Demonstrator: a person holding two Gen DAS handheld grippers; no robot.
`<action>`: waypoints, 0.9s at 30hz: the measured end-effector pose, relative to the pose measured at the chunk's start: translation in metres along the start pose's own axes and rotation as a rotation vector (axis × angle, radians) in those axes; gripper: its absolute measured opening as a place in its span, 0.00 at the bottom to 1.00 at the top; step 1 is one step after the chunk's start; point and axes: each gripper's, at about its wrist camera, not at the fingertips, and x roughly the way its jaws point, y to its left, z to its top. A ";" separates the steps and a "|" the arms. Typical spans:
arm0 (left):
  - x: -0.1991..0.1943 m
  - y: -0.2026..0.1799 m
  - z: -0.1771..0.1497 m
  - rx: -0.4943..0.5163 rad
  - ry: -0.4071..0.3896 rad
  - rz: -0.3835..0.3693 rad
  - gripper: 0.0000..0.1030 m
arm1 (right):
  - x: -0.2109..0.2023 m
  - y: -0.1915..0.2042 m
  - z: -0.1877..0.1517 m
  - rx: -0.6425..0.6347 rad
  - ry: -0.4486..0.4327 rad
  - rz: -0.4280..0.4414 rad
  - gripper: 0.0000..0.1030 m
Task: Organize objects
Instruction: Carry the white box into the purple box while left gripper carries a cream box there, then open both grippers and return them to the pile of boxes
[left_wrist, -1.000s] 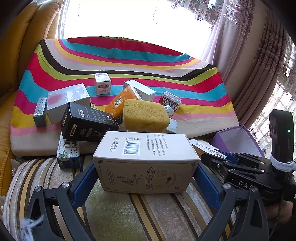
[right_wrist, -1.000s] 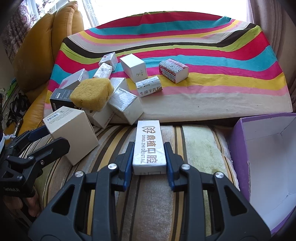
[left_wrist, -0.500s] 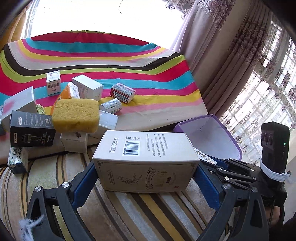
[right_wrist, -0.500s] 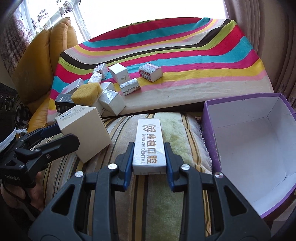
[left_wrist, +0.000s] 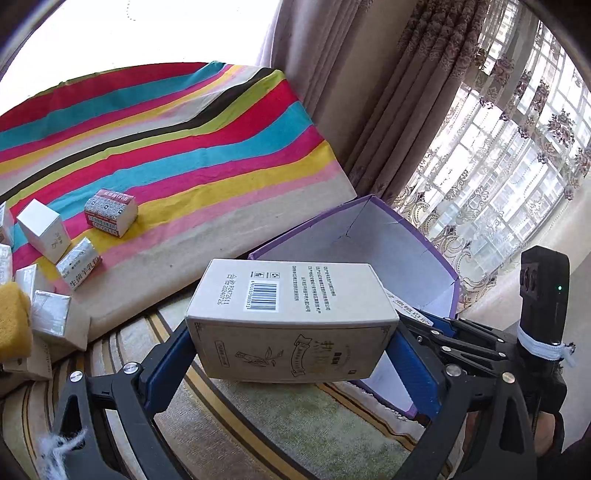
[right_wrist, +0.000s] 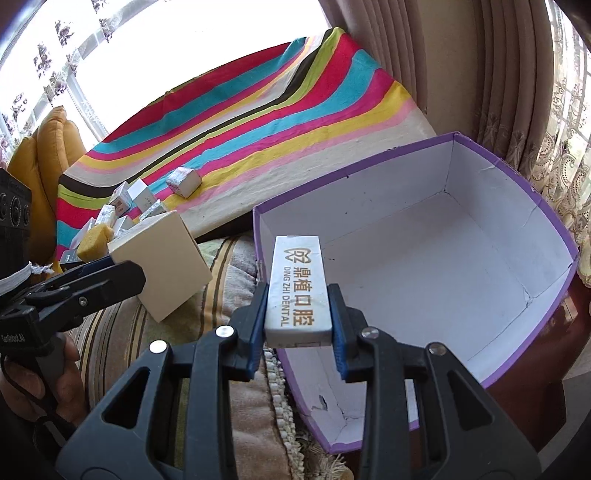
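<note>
Far to the left, on the striped cloth (left_wrist: 207, 147), the unsorted things lie in a loose cluster: a yellow sponge (left_wrist: 13, 321), silver-wrapped packets (left_wrist: 50, 317), a white carton (left_wrist: 44, 229) and a red-patterned packet (left_wrist: 110, 212) set a little apart. They look like the pile waiting to be cleared, so nothing there is arranged with care.

Nearer the middle, the left gripper (left_wrist: 291, 354) carries a beige box (left_wrist: 291, 314) crosswise, its blue pads pressed against the two short ends. The jaws stand wide only because the box is long; held this way it stays level and its barcode face looks up. It hangs over the striped cushion (left_wrist: 295, 417), just short of the purple box's near wall.

To the right, the right gripper (right_wrist: 298, 325) has its jaws drawn in narrow and clamped on the long sides of a slim toothpaste box (right_wrist: 298, 291), which points forward along the fingers. Gripped at its near end, the carton's far end reaches over the rim, probably so it can be lowered straight in.

Furthest right sits the purple box (right_wrist: 532, 295), open-topped, white inside and empty. Its place beside the cushion suits it as the container both cartons are bound for.
</note>
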 end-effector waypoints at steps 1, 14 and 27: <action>0.005 -0.007 0.003 0.028 0.001 0.001 0.97 | 0.000 -0.008 0.001 0.020 -0.001 -0.013 0.34; 0.048 -0.060 0.017 0.223 0.068 -0.074 0.98 | 0.006 -0.066 -0.004 0.170 0.018 -0.139 0.41; 0.021 -0.032 0.013 0.144 -0.012 -0.112 0.98 | -0.001 -0.060 -0.002 0.125 -0.048 -0.140 0.84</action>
